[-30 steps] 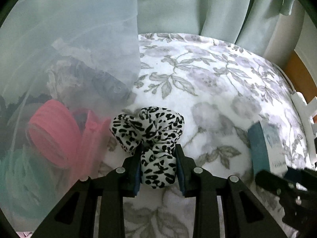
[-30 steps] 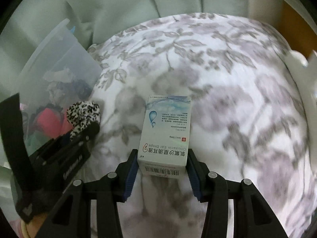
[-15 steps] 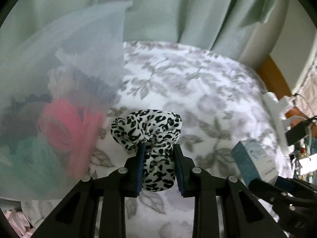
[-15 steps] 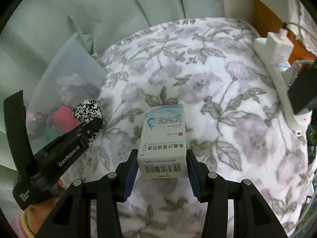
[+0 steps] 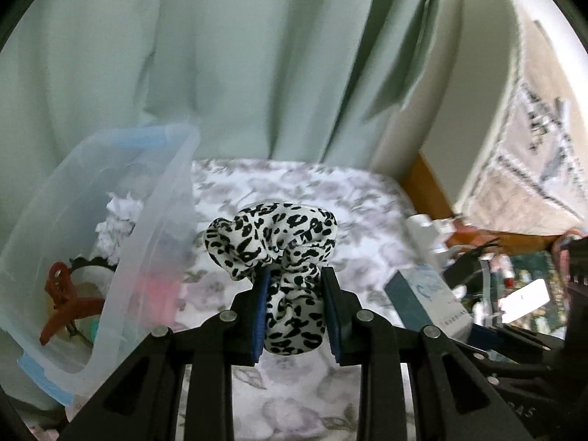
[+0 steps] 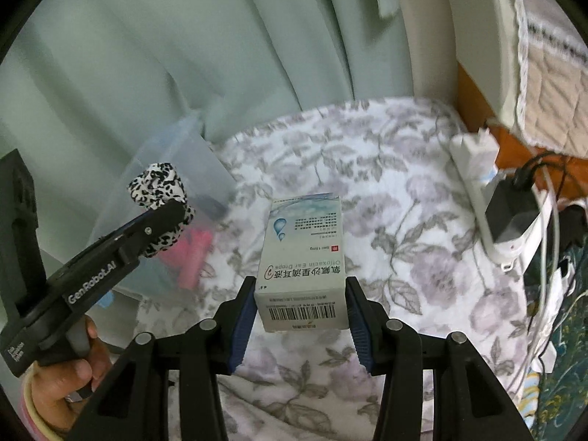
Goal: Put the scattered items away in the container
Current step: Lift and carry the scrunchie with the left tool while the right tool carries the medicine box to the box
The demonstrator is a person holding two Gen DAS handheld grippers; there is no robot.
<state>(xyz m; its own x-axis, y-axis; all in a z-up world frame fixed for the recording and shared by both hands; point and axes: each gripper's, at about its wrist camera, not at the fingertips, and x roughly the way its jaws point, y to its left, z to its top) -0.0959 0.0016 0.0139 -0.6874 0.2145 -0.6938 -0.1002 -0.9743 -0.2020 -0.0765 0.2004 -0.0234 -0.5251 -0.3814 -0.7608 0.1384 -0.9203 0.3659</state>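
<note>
The left claw [image 5: 296, 312] pinches a leopard-print scrunchie [image 5: 273, 239] between its blue pads, the fabric bunched above the fingertips and lifted clear of the floral-print cloth [image 5: 360, 228] below. Just to its left stands the translucent plastic container [image 5: 147, 220] with a blue rim, open at the top — inside it lie a red hair claw clip [image 5: 64, 294], crumpled white material and a pink item seen blurred through the wall. In the right wrist view the scrunchie [image 6: 158, 187] sits beside the container [image 6: 176, 169], level with its upper edge, but not over the opening as far as can be told; a hand [image 6: 70, 378] grips the left tool's handle at the lower left.

The right claw [image 6: 301, 316] clamps a white and teal box of ear drops [image 6: 303, 257], its barcode end facing the camera and its long side pointing away, held above the cloth [image 6: 404, 202]. From the left wrist camera the same box [image 5: 430, 301] shows at the right, well apart from the container. A white power strip [image 6: 477, 169] with a black charger [image 6: 511, 213] plugged in lies along the right edge of the cloth, cables trailing off — pale green curtains [image 6: 183, 55] hang behind
</note>
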